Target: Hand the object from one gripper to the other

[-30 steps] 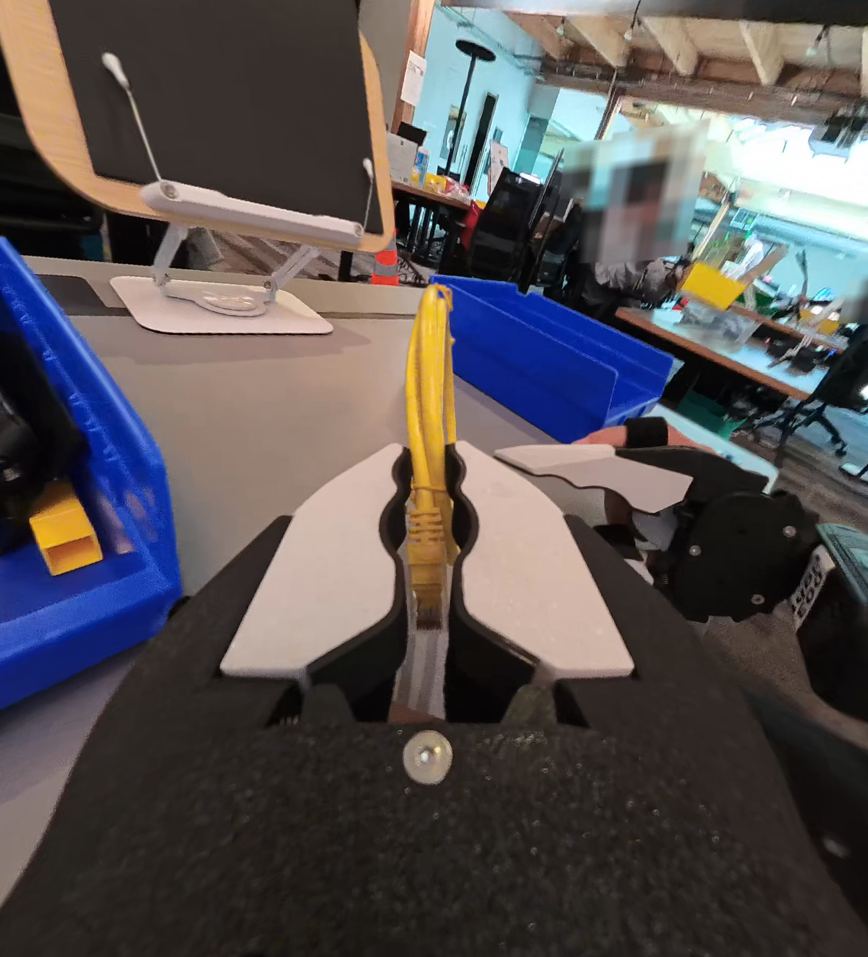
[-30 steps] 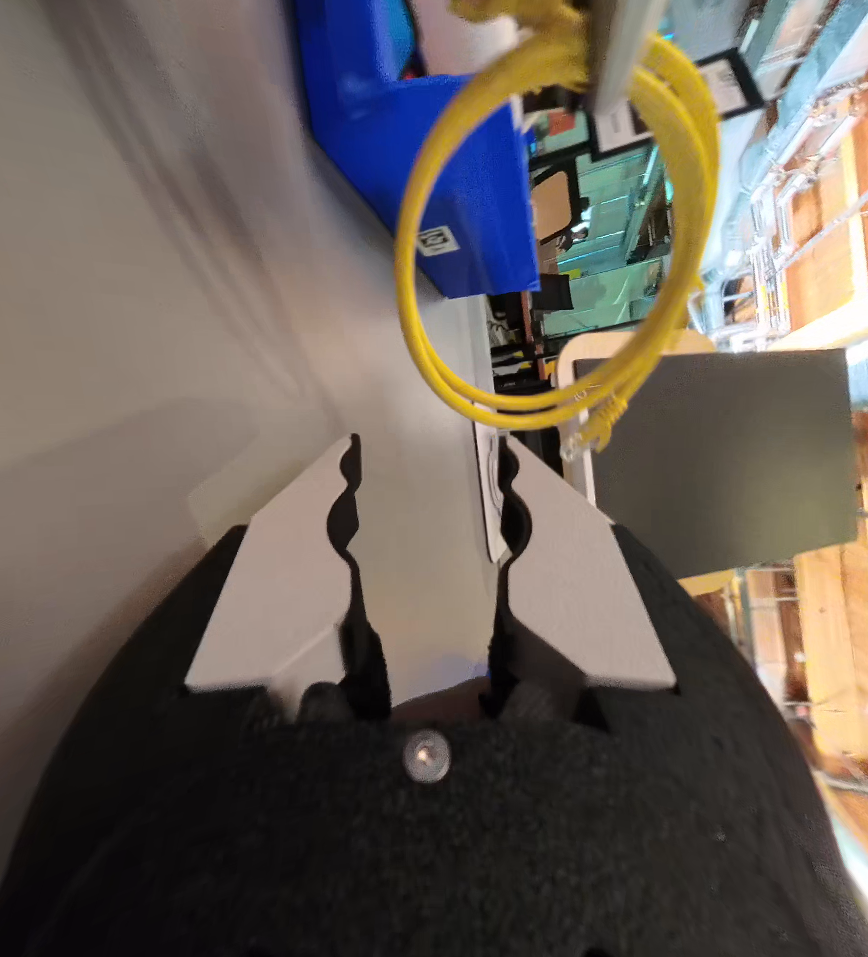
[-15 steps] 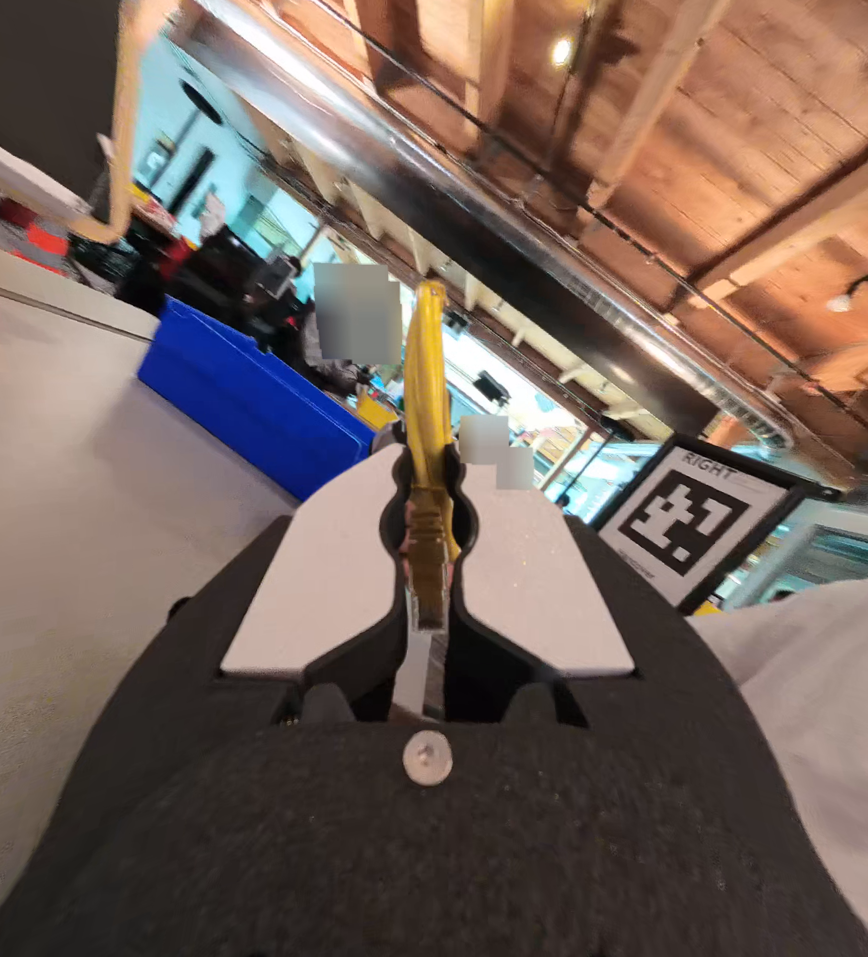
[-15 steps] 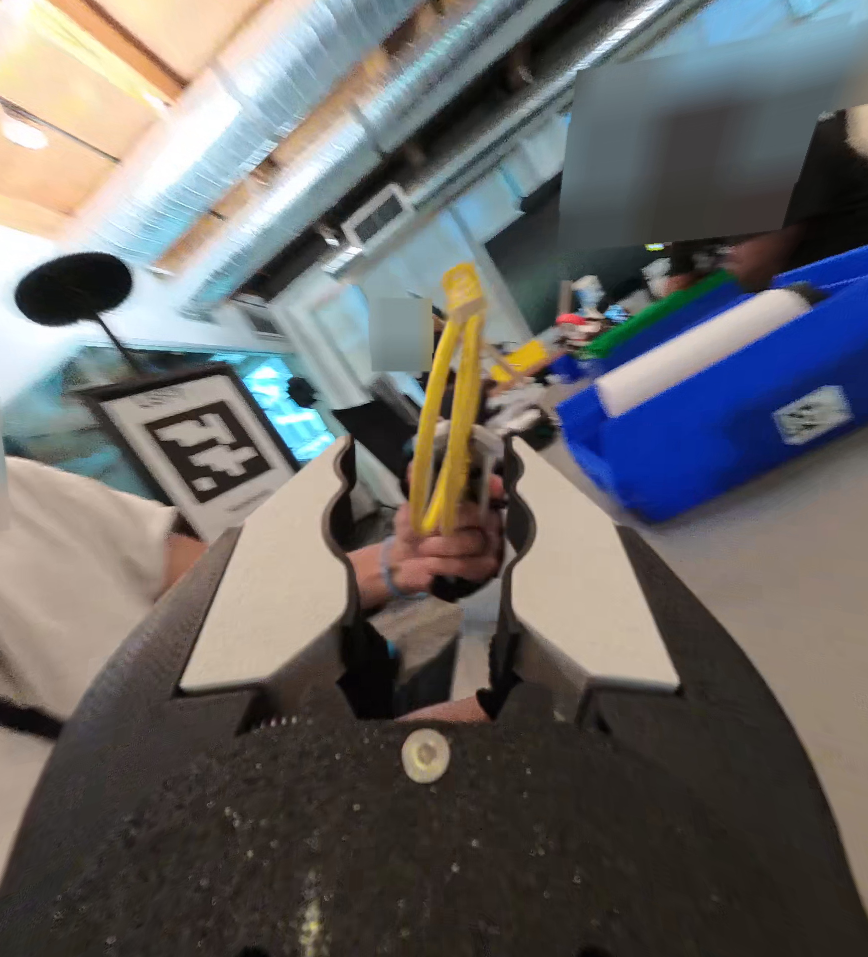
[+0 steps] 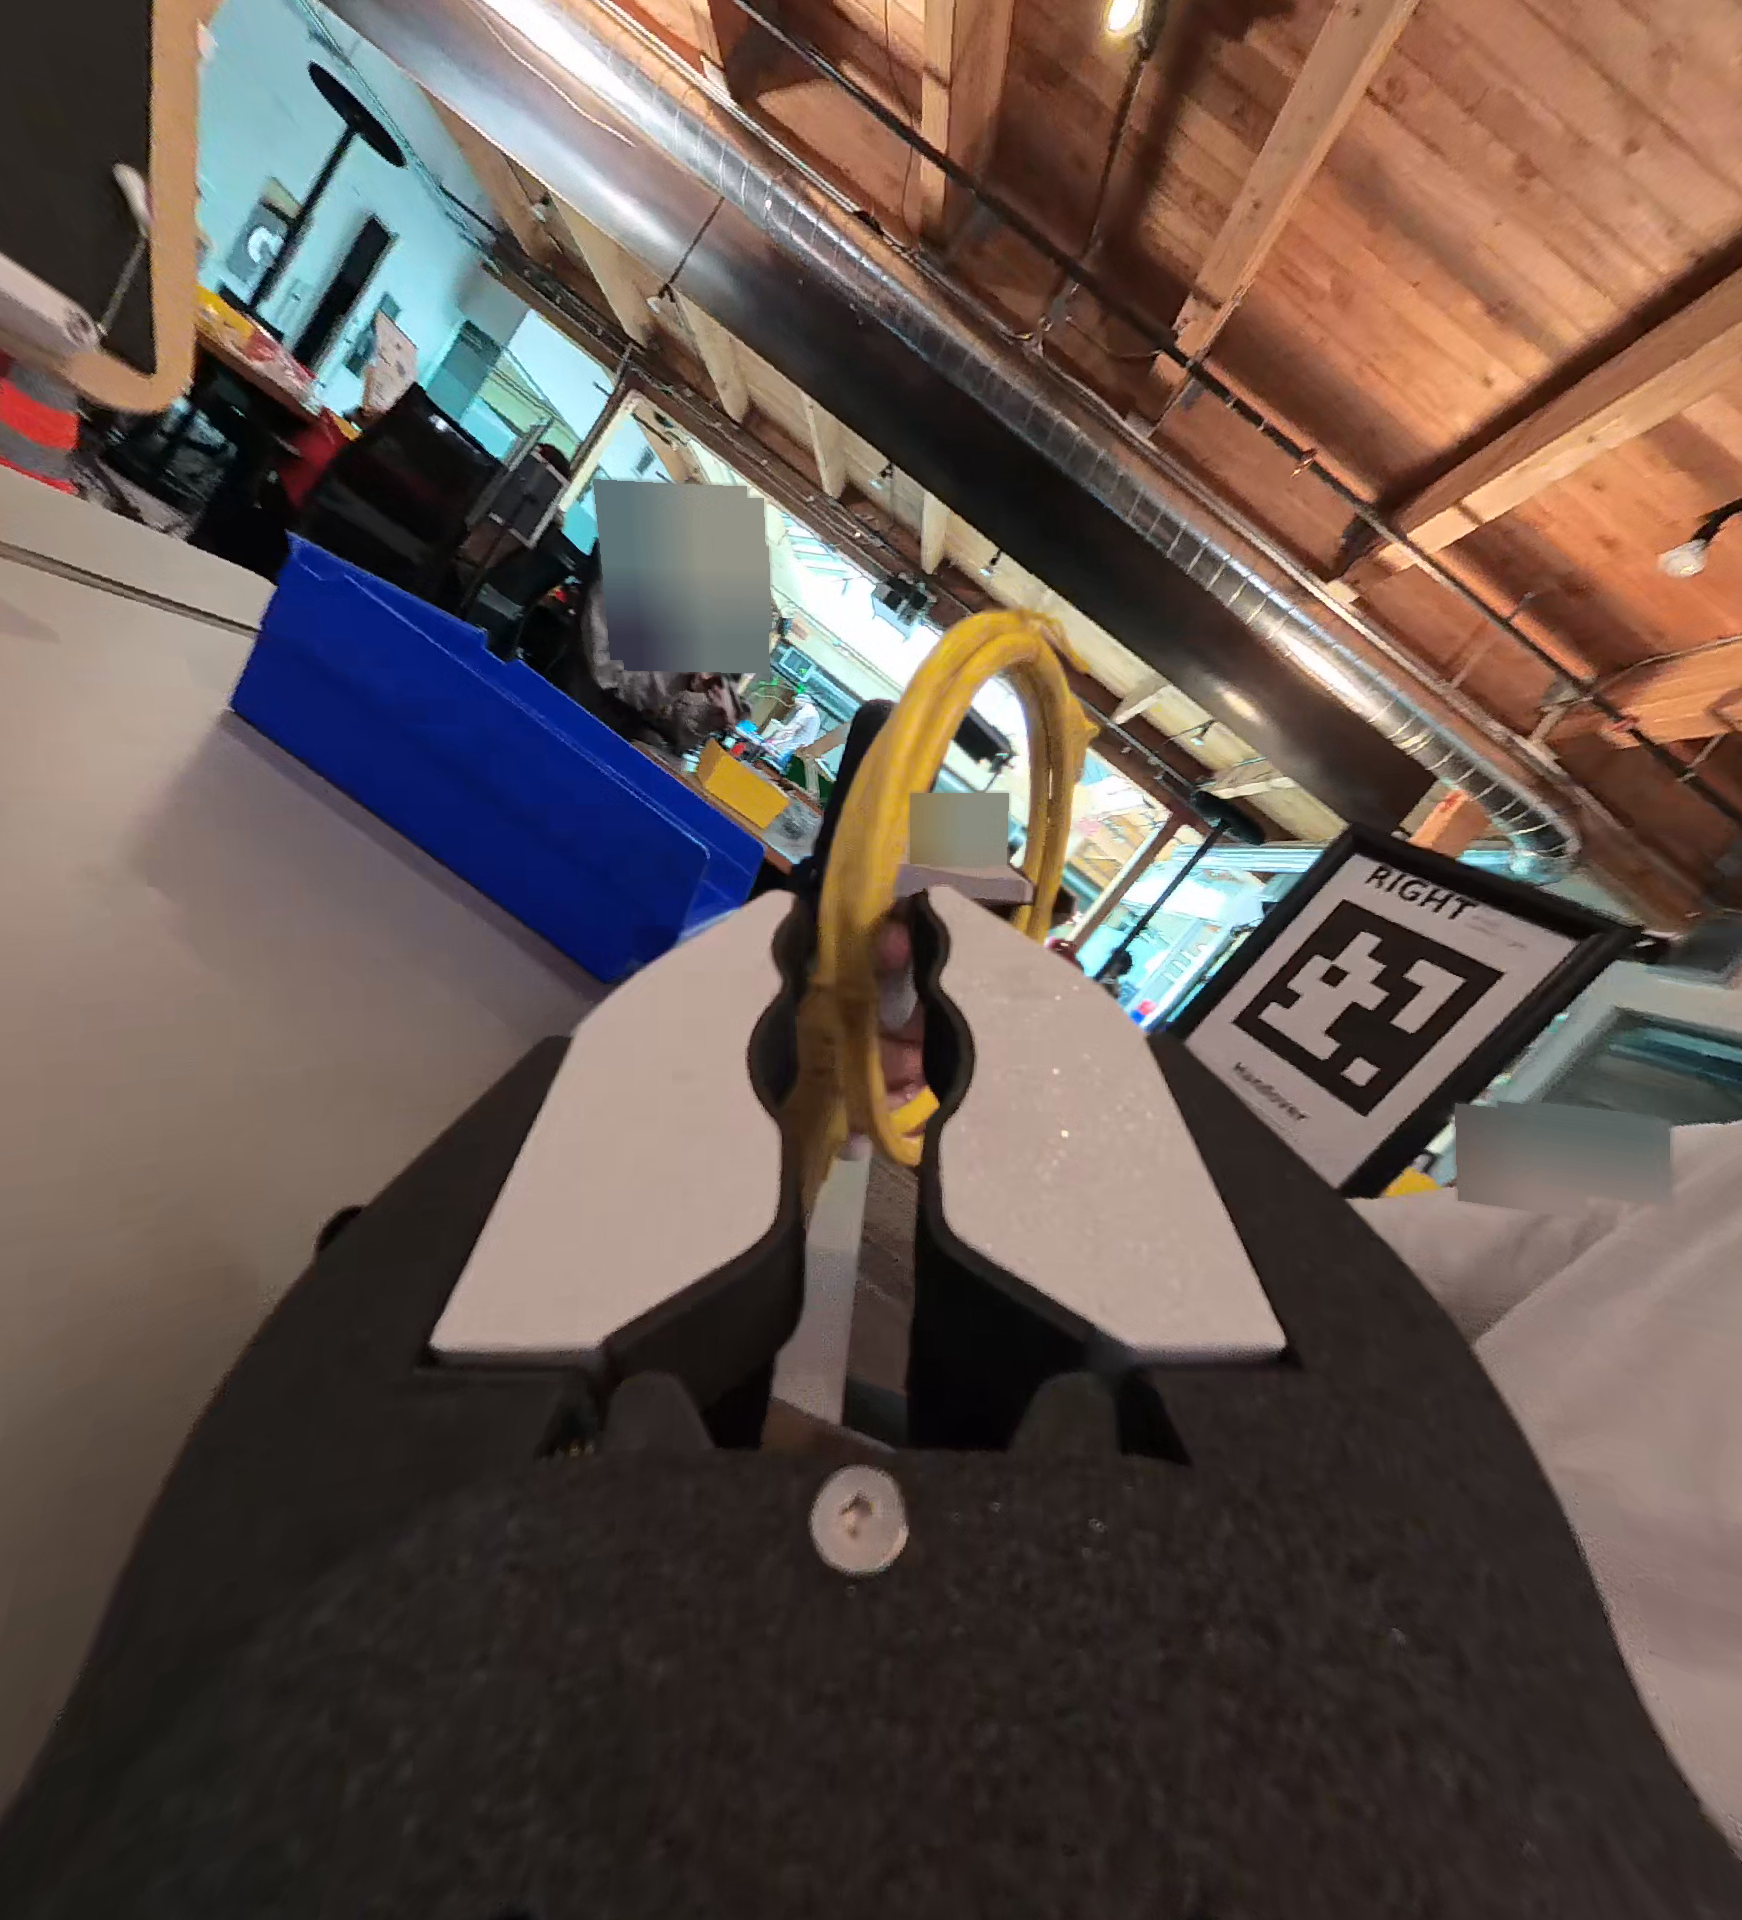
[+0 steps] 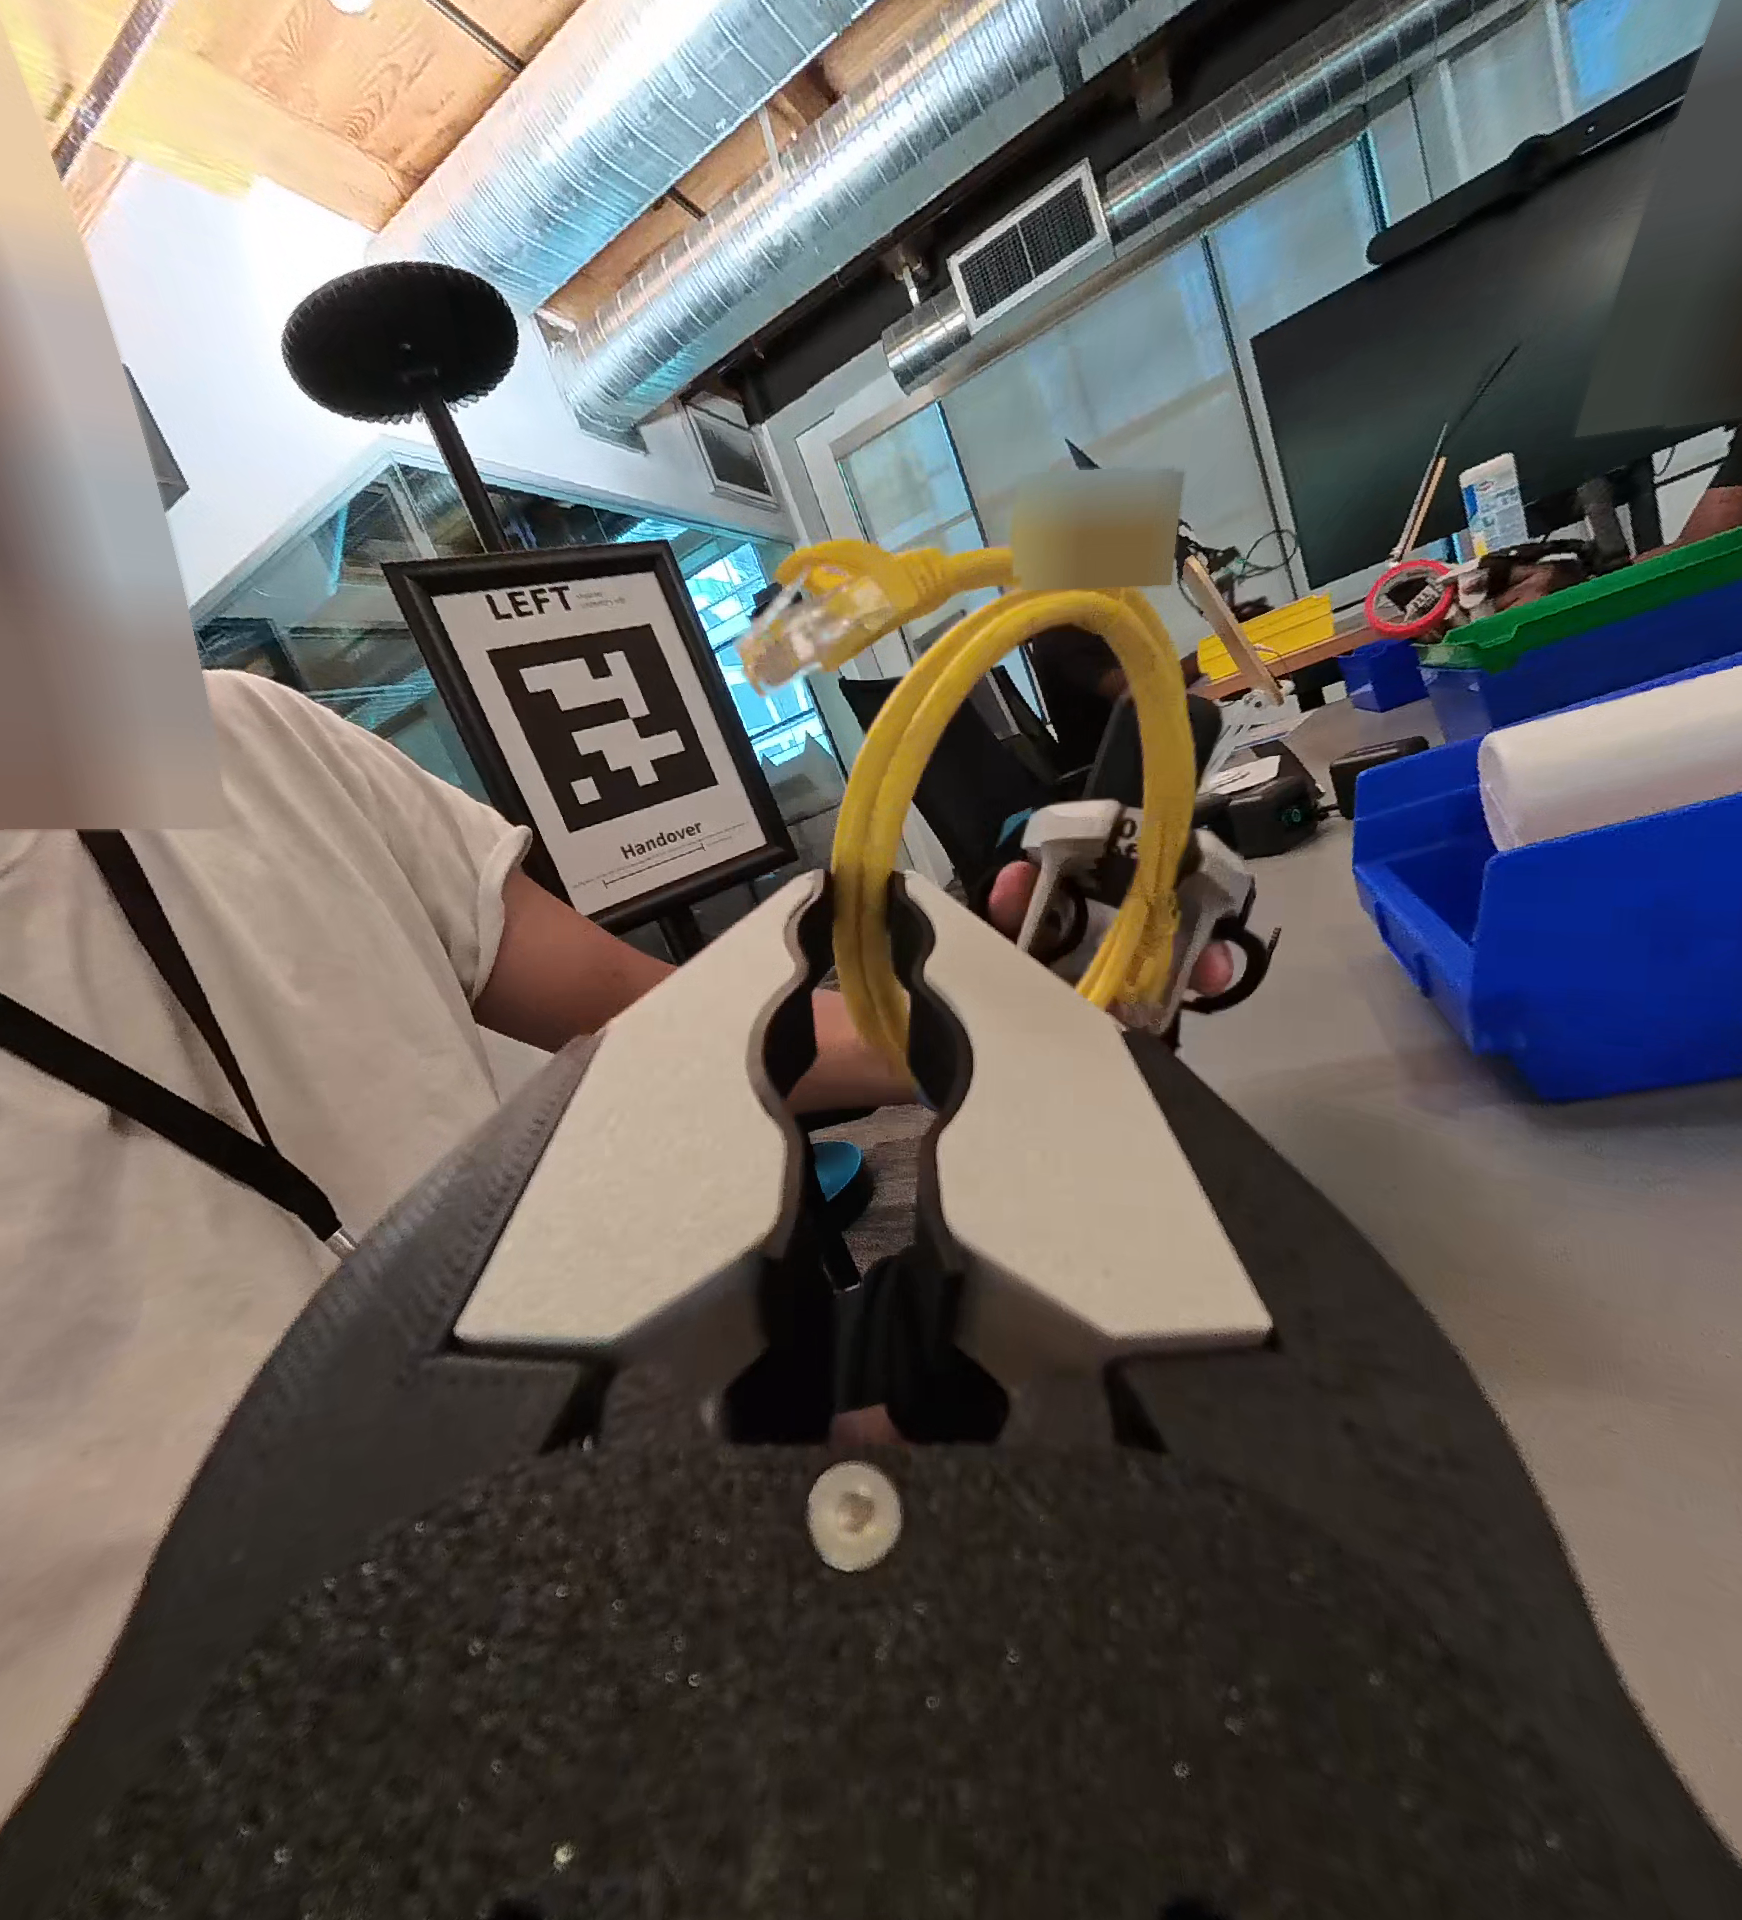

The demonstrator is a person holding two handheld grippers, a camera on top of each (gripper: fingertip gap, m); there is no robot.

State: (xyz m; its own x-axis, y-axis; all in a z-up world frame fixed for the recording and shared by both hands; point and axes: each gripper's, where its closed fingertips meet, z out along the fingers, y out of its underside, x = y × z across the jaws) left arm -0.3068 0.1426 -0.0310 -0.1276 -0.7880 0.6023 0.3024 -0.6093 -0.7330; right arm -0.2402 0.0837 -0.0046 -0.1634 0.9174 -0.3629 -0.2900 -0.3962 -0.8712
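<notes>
While aloft, yellow cable (image 6: 879, 790) in right tool (image 6: 865, 906)

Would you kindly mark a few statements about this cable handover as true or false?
1. The yellow ethernet cable is coiled into a loop. True.
2. The right gripper is wide open with nothing between its fingers. False: its fingers are closed on one side of the coil.
3. The cable lies flat on the table. False: it is held upright in the air, above the table.
4. The cable also runs between the fingers of the left gripper. True.
5. A white roll lies in a blue bin. True.
</notes>
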